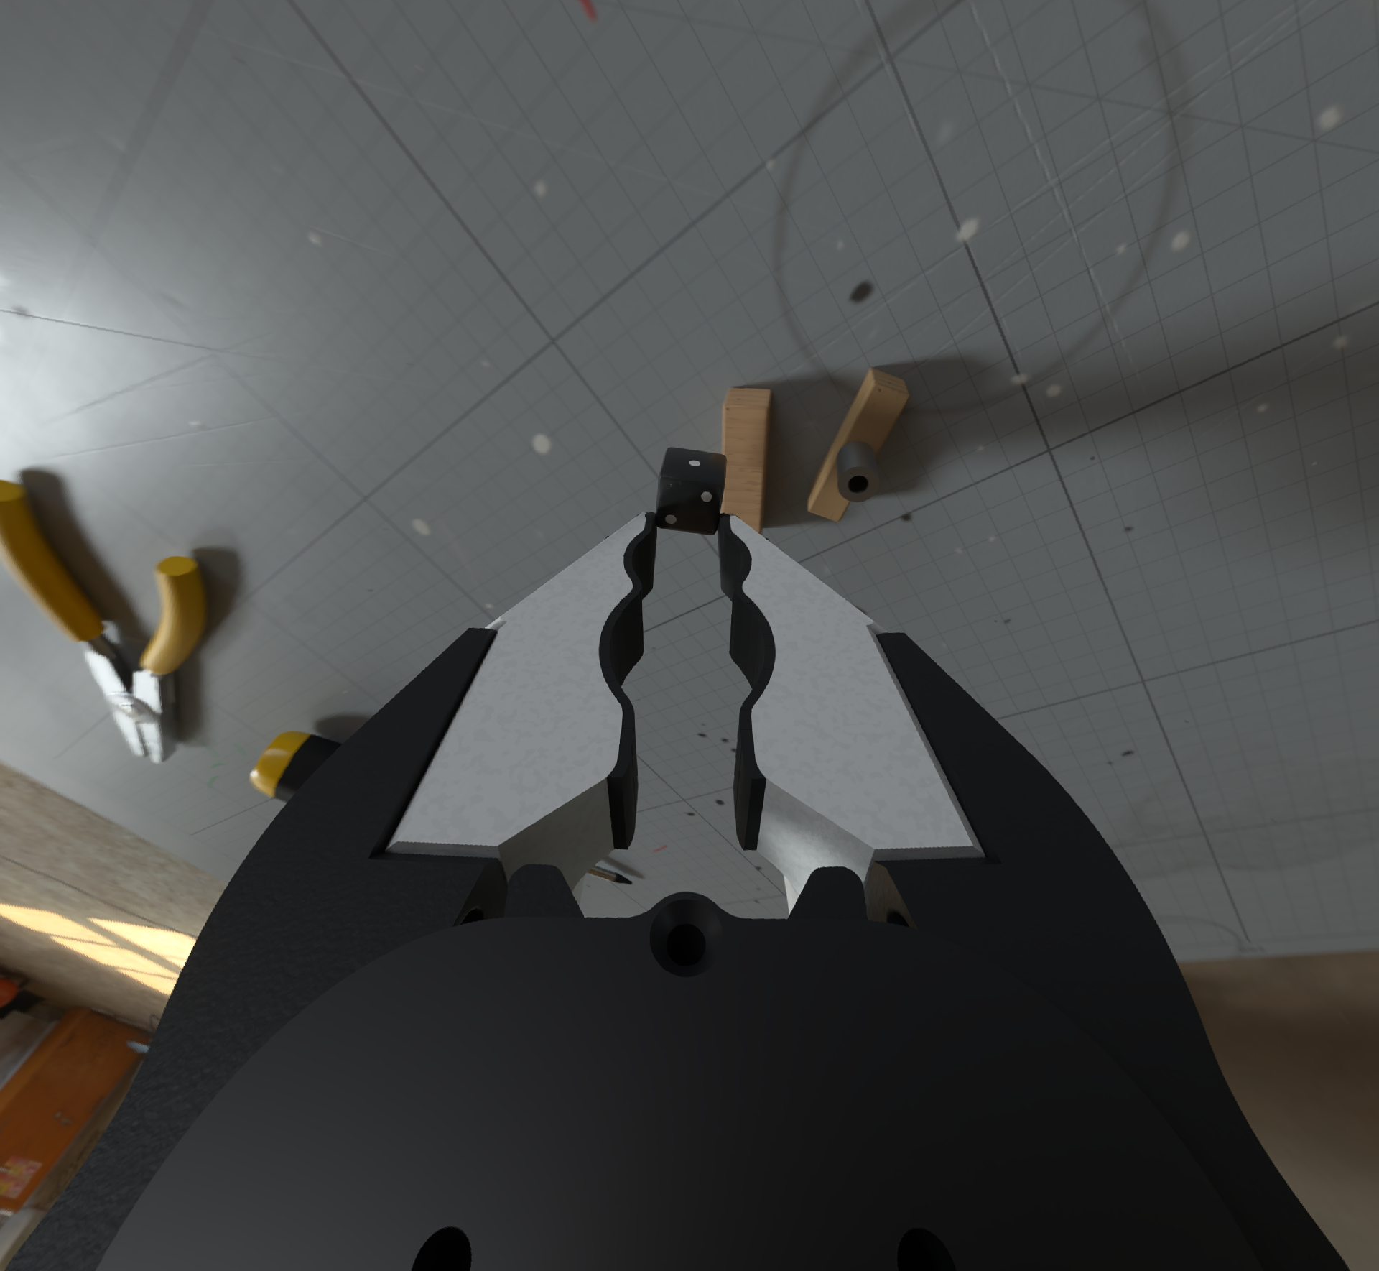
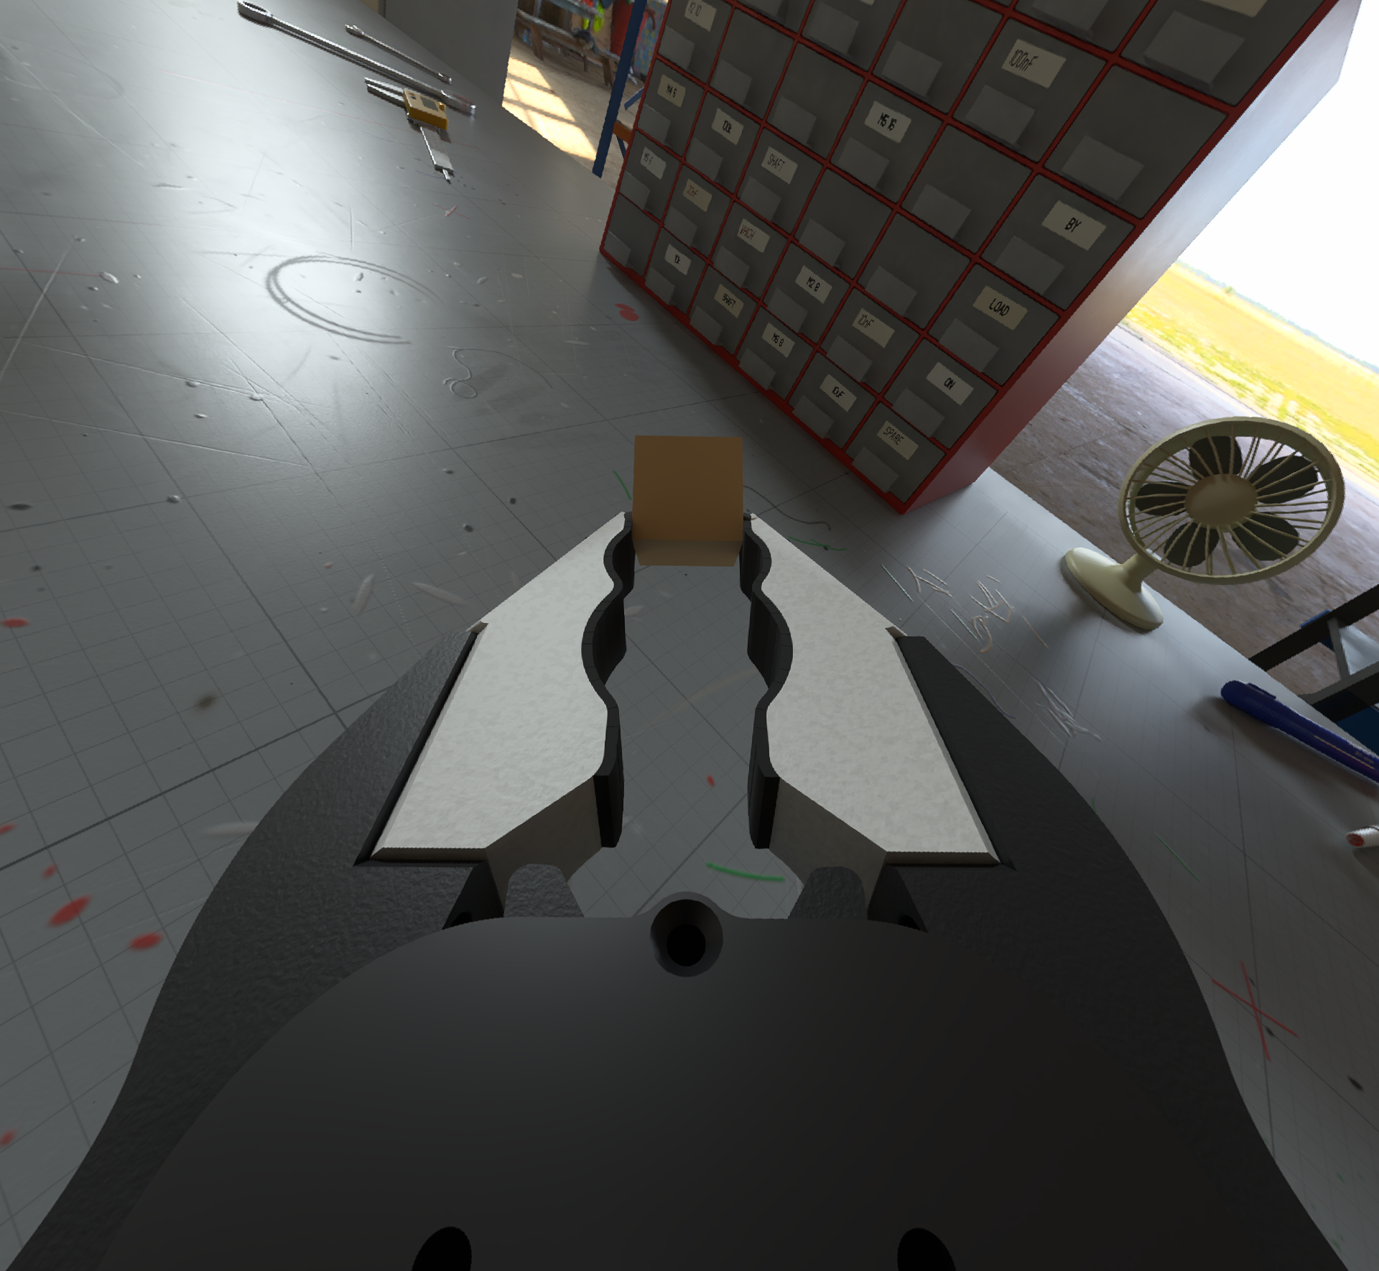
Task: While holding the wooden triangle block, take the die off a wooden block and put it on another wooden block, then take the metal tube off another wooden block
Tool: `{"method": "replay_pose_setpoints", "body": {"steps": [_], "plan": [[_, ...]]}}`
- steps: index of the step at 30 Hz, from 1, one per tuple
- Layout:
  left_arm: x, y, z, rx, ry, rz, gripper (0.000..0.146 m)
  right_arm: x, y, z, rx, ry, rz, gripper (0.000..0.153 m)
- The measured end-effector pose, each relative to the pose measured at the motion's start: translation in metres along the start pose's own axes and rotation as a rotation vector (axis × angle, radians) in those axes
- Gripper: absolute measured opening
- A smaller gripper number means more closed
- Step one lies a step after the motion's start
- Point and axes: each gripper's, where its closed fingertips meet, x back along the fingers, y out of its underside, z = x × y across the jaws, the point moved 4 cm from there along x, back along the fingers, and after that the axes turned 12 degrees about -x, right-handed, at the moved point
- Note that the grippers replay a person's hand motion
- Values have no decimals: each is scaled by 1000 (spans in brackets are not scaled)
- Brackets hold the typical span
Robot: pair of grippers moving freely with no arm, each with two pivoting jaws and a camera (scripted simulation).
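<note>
In the left wrist view my left gripper (image 1: 686, 526) is shut on a black die (image 1: 690, 500) with white pips, held above the grey mat. Just right of it a light wooden block (image 1: 745, 455) lies on the mat. Farther right a second wooden block (image 1: 858, 451) lies at a slant with a grey metal tube (image 1: 856, 472) resting on it. In the right wrist view my right gripper (image 2: 686, 537) is shut on the wooden triangle block (image 2: 687, 496), held above the mat.
Yellow-handled pliers (image 1: 112, 645) and a yellow-and-black tool (image 1: 287, 765) lie at the left. A red drawer cabinet (image 2: 933, 190) stands ahead right of the right gripper, with a cream fan (image 2: 1209, 518), a blue pen (image 2: 1298, 727), wrenches (image 2: 336, 44) and calipers (image 2: 425, 112) around.
</note>
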Motion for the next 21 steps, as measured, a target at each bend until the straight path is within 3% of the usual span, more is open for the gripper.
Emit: {"method": "replay_pose_setpoints", "body": {"steps": [7, 15, 21], "plan": [[49, -5, -1, -27, -273, 207, 16, 1, -1, 1, -11, -3, 10, 27], [100, -36, 54, -125, -540, 512, 16, 2, -2, 0, -5, -10, 20, 27], [65, -27, 59, -115, -438, 380, 16, 5, -4, -2, -11, -16, 34, 27]]}}
